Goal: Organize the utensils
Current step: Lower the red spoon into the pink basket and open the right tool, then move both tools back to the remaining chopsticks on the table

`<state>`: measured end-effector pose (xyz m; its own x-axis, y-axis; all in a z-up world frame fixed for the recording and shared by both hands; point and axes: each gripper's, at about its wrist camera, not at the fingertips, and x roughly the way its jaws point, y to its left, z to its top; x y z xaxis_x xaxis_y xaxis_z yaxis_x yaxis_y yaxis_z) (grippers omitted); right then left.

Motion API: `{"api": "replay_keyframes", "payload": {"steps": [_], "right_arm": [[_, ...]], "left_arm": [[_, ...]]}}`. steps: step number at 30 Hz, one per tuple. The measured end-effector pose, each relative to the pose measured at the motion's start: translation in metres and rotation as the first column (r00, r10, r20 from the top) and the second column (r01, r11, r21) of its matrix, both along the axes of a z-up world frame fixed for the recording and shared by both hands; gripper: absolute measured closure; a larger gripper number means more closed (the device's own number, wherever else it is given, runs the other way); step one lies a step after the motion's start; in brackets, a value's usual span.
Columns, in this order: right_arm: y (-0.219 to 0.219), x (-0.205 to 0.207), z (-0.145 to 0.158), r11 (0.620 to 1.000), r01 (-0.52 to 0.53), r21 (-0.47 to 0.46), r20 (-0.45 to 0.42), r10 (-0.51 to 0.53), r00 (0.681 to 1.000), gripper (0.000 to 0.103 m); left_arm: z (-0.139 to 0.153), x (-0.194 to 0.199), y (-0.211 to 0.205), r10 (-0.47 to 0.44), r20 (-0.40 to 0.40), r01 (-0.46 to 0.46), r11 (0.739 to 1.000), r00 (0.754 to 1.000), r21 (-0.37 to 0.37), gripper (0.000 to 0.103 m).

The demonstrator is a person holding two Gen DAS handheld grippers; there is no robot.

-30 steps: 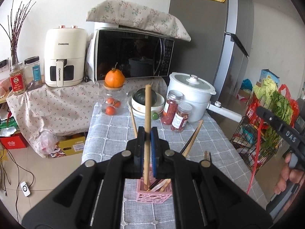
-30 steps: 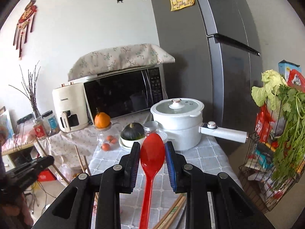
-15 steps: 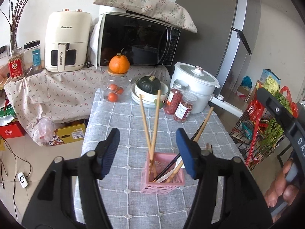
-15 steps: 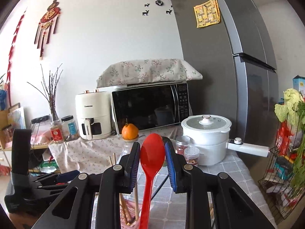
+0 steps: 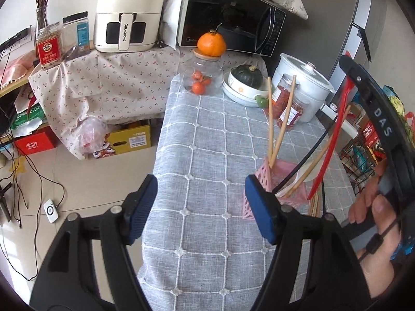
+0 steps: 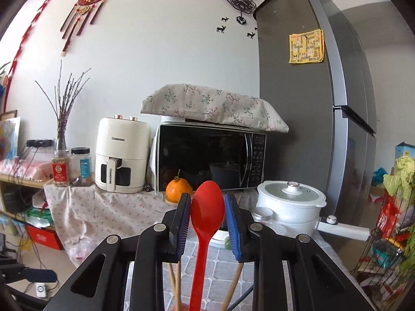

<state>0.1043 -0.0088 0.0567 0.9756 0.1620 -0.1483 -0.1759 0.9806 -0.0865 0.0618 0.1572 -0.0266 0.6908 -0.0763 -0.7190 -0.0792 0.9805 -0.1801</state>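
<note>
A pink lattice holder [image 5: 285, 171] stands on the grey checked tablecloth [image 5: 207, 134] with two wooden chopsticks [image 5: 270, 119] leaning in it, plus a black stick and a pale utensil. My left gripper [image 5: 201, 207] hangs near the table's front; its jaws are opening and nothing is between them. The holder is just beyond its right pad. My right gripper [image 6: 207, 215] is shut on the bowl of a red spoon [image 6: 207, 212], held upright. In the left wrist view the red spoon [image 5: 334, 134] slants down to the holder's right side.
At the table's back stand a white pot [image 5: 303, 77], two red-filled jars [image 5: 285, 96], a bowl with a green squash [image 5: 246, 77] and a glass jar with an orange on top [image 5: 205, 77]. More chopsticks [image 5: 315, 204] lie right of the holder. A wire rack [image 6: 389, 233] holds greens.
My left gripper let go of the chopstick, which now leans in the holder, and it opened and drew back leftward. My right gripper carried the red spoon in over the holder.
</note>
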Motion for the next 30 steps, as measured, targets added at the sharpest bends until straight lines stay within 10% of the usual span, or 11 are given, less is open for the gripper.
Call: {"api": "replay_keyframes", "payload": {"steps": [10,21,30], "right_arm": [[0.020,0.009,-0.032,0.993,0.079,-0.083,0.046,-0.076,0.996,0.075],[-0.031,-0.025,0.018,0.996,-0.019,0.085,-0.013,0.021,1.000,0.026],[-0.128,-0.028,0.029,0.981,0.082,0.178,-0.163,-0.052,0.985,0.013]], "left_arm": [[-0.007,-0.002,0.014,0.008,-0.020,-0.008,1.000,1.000,0.006,0.033],[-0.002,-0.004,-0.008,-0.045,-0.015,0.045,0.999,0.999,0.022,0.028],[-0.002,-0.013,-0.043,-0.100,-0.027,0.100,0.995,0.995,0.018,0.016]]}}
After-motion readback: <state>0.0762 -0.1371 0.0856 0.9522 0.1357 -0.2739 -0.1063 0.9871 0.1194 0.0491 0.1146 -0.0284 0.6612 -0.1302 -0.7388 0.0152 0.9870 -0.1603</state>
